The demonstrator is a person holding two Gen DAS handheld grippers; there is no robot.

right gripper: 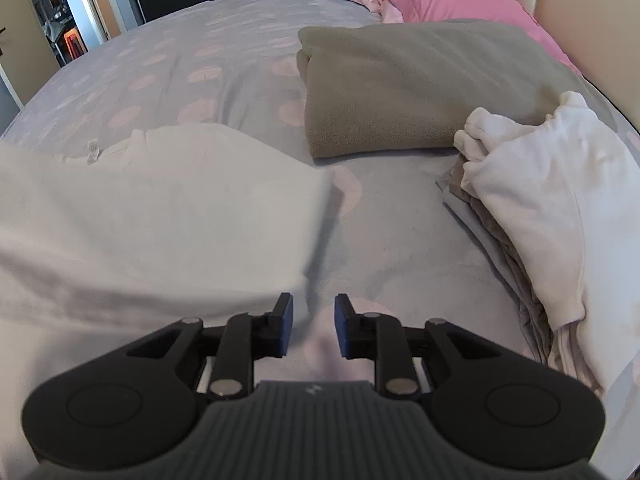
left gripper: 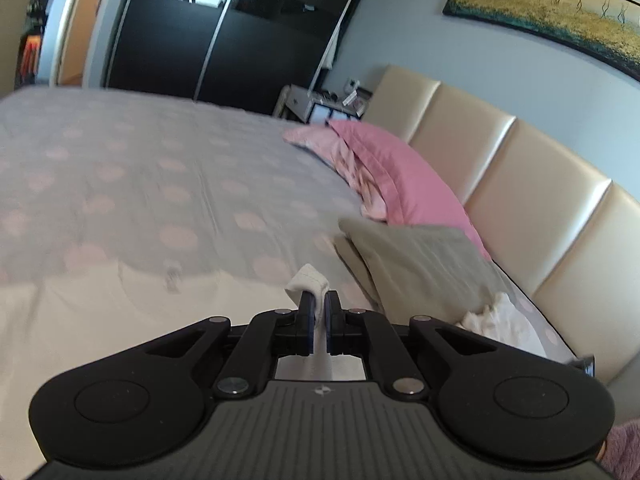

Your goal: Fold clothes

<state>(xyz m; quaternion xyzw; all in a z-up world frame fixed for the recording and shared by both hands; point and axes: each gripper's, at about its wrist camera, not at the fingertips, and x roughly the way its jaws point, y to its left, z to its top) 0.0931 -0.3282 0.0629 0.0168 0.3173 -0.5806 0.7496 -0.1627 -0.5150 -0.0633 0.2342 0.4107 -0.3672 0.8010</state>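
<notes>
Across the grey bedspread (right gripper: 240,60) with pink dots lies the white garment (right gripper: 140,220); my left gripper (left gripper: 318,312) pinches its hemmed edge (left gripper: 308,280) tight, lifted off the bed. My right gripper (right gripper: 314,330) hangs above bare spread, jaws parted and empty. Beyond sit a folded olive blanket (right gripper: 400,92), pink pillows (left gripper: 400,168), a cream padded headboard (left gripper: 500,168), dark wardrobe doors (left gripper: 200,40) and a landscape painting (left gripper: 552,12).

No readable text, numbers or brand names anywhere; only a small embossed logo mark on each tool body, illegible.
</notes>
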